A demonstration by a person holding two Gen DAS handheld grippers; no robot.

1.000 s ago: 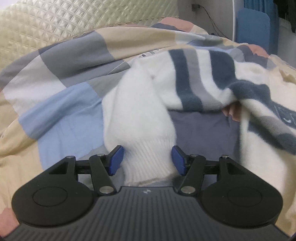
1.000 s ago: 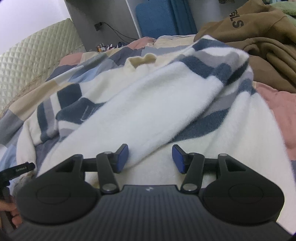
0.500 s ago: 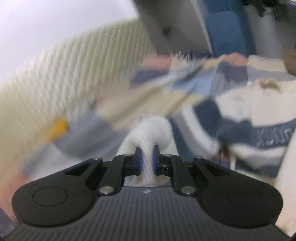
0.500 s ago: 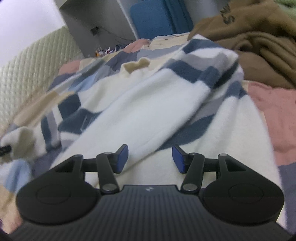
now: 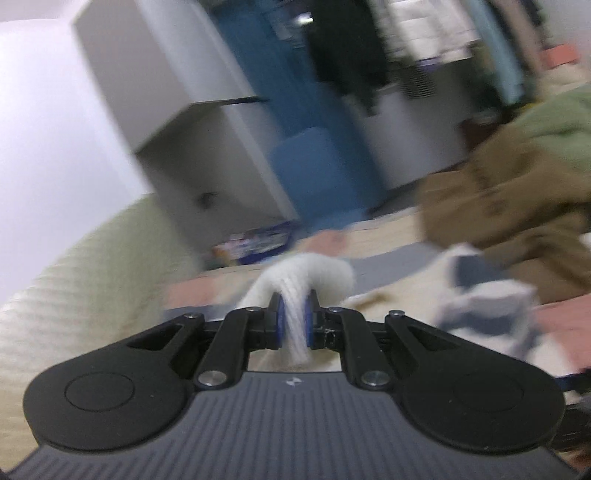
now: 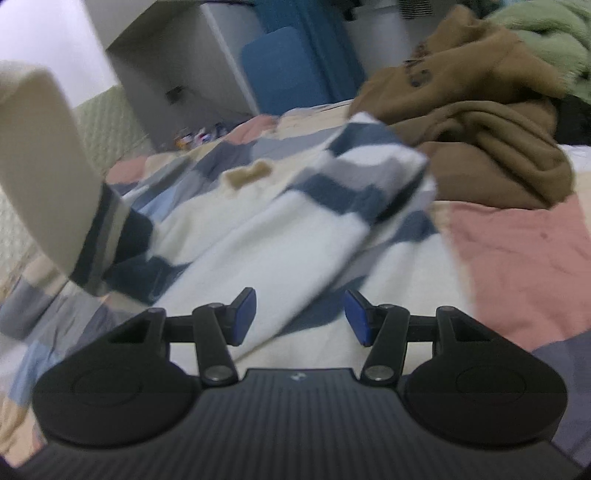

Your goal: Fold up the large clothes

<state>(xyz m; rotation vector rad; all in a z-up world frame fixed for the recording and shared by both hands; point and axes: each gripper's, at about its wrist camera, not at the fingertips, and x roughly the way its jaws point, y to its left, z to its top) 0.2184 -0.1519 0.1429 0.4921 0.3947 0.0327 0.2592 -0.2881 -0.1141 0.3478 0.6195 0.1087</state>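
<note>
In your left wrist view, heavily blurred, your left gripper (image 5: pixel 293 320) is clamped on the white ribbed sleeve cuff (image 5: pixel 300 280) of the striped sweater (image 5: pixel 484 302), whose body lies far right on the patchwork bedspread (image 5: pixel 384 254). A brown hoodie (image 5: pixel 517 206) is heaped beyond it.

In your right wrist view, your right gripper (image 6: pixel 300 316) hangs with its pads spread wide, holding nothing, just over the sweater's white lower part. The sweater lies across the bedspread's middle, one sleeve (image 6: pixel 40 173) lifted at far left. The hoodie touches the sweater's far right edge, a green garment (image 6: pixel 546 33) behind it.
</note>
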